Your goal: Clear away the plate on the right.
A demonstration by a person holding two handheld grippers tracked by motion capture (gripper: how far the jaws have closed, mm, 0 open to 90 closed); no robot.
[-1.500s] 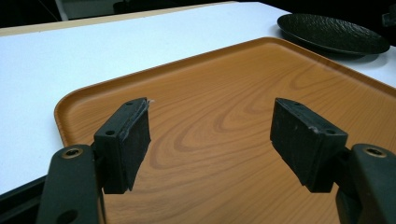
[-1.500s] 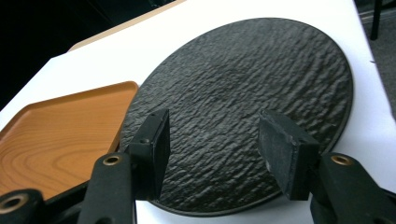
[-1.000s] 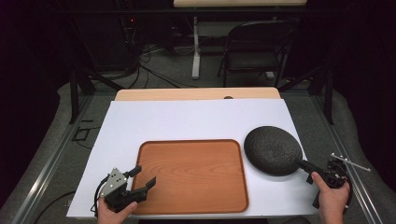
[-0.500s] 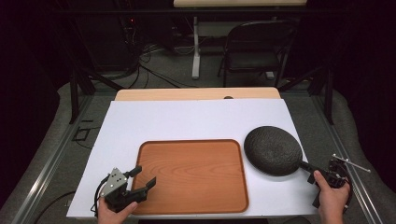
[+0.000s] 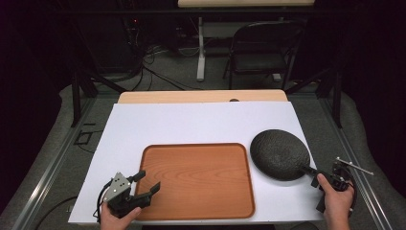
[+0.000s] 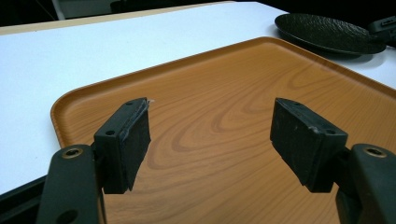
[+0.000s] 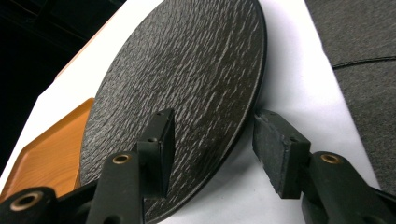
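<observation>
The left hand-held gripper (image 5: 142,183) is black, with a grey three-cornered plate on top and a black cable looping behind. Its jaws end in rectangular black pads (image 6: 127,140) with small screw holes. The right hand-held gripper (image 5: 316,175) is black too, brass-coloured bolts (image 7: 121,159) at its jaw pivots.

left gripper (image 6: 211,135) jaws spread wide, hovering over the wooden tray (image 6: 224,84) on the white table (image 6: 70,60); black textured plate (image 6: 329,32) beyond the tray's far corner.

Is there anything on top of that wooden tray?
Nothing rests on the tray; its wood surface is bare. The left tool hangs over its corner, jaws open. Whatever lies beneath the tray is covered.
</observation>
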